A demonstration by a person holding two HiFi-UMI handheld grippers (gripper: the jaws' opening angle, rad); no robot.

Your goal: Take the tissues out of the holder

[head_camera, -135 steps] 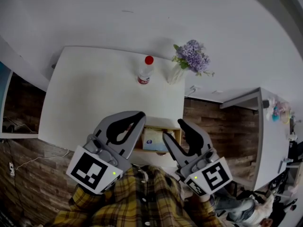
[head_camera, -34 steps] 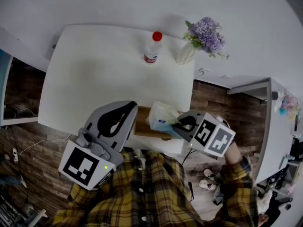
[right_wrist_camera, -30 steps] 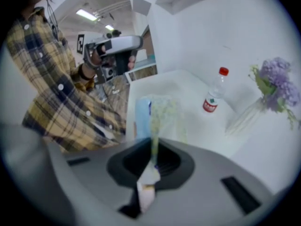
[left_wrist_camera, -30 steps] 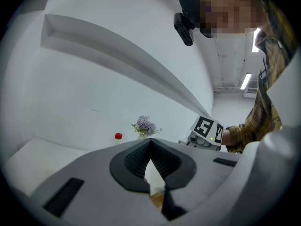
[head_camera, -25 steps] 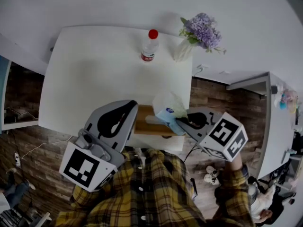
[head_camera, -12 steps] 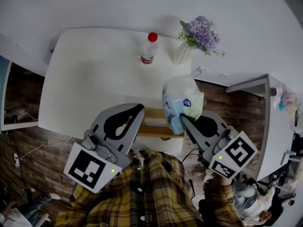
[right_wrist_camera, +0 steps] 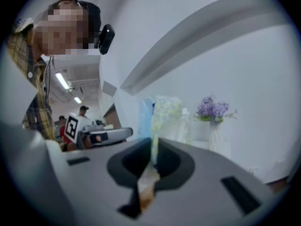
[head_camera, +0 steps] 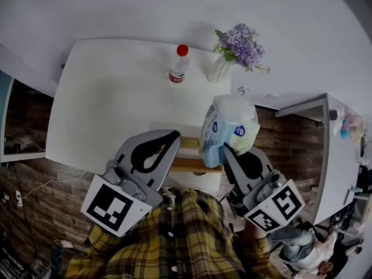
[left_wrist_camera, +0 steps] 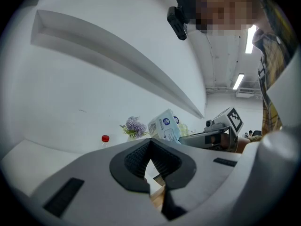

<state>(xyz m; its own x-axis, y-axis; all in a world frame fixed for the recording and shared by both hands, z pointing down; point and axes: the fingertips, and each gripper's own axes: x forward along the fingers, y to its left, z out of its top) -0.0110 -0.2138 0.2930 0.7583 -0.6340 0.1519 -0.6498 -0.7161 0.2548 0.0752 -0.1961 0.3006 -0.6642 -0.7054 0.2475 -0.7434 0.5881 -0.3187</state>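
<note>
A plastic-wrapped tissue pack [head_camera: 228,127], pale blue and green, hangs in the air above the table's near edge. My right gripper [head_camera: 223,150] is shut on its lower edge; the right gripper view shows the pack [right_wrist_camera: 160,114] rising from between the jaws [right_wrist_camera: 154,147]. The wooden holder [head_camera: 190,163] sits just below, between the two grippers, mostly hidden. My left gripper [head_camera: 173,135] is shut beside the holder with nothing in it, its tips meeting [left_wrist_camera: 151,140]. In the left gripper view the pack [left_wrist_camera: 164,125] is ahead to the right.
A white table [head_camera: 116,109] carries a red-capped bottle [head_camera: 178,65] and a vase of purple flowers [head_camera: 235,48] at its far edge. Wooden floor [head_camera: 279,138] and another white desk [head_camera: 337,173] lie to the right. A white wall is behind.
My right gripper has lifted the tissue pack up and out of the wooden holder, away from the body. The left gripper has stayed by the holder.
</note>
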